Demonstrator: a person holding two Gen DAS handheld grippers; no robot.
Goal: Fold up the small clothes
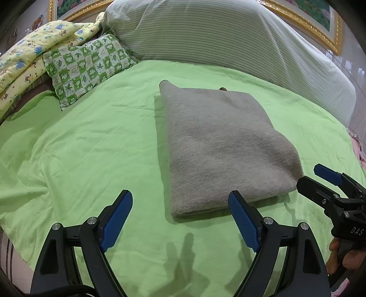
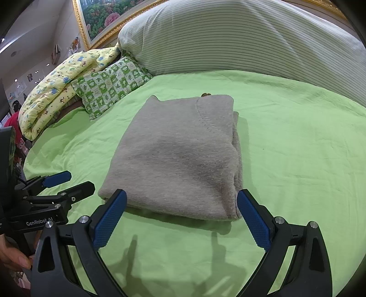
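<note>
Left gripper (image 1: 180,219): fingers spread wide, nothing between them, hovering over the bare green sheet (image 1: 80,148) just short of the garment's near edge. Its right finger (image 1: 243,222) overlaps the garment's near corner in the left wrist view; contact can't be told.

Right gripper (image 2: 181,216): fingers also spread wide, empty, straddling the near edge of the garment in its own view. Left finger (image 2: 109,219) sits in front of the near-left corner, right finger (image 2: 252,220) just beside the near-right corner. Whether either touches the cloth can't be told. A hand (image 2: 13,255) is on the left gripper's handle at the lower left of the right wrist view; another hand (image 1: 340,258) on the right gripper's handle at the lower right of the left wrist view.

Grey garment (image 2: 180,155): folded into a thick rectangle, flat on the bed, roughly mid-sheet, long side running away from the grippers. Stacked layer edges show along its right side; a curved seam runs across the top layer near the far end. Something small and brown (image 2: 205,94) pokes out at the far edge, too small to identify.

Beyond it: green checked pillow (image 1: 89,66) at far left, yellow printed quilt (image 1: 29,59) bunched behind and left of it, big striped pillow (image 1: 228,36) across the head of the bed. Gold-framed picture (image 2: 100,18) on the wall behind.
</note>
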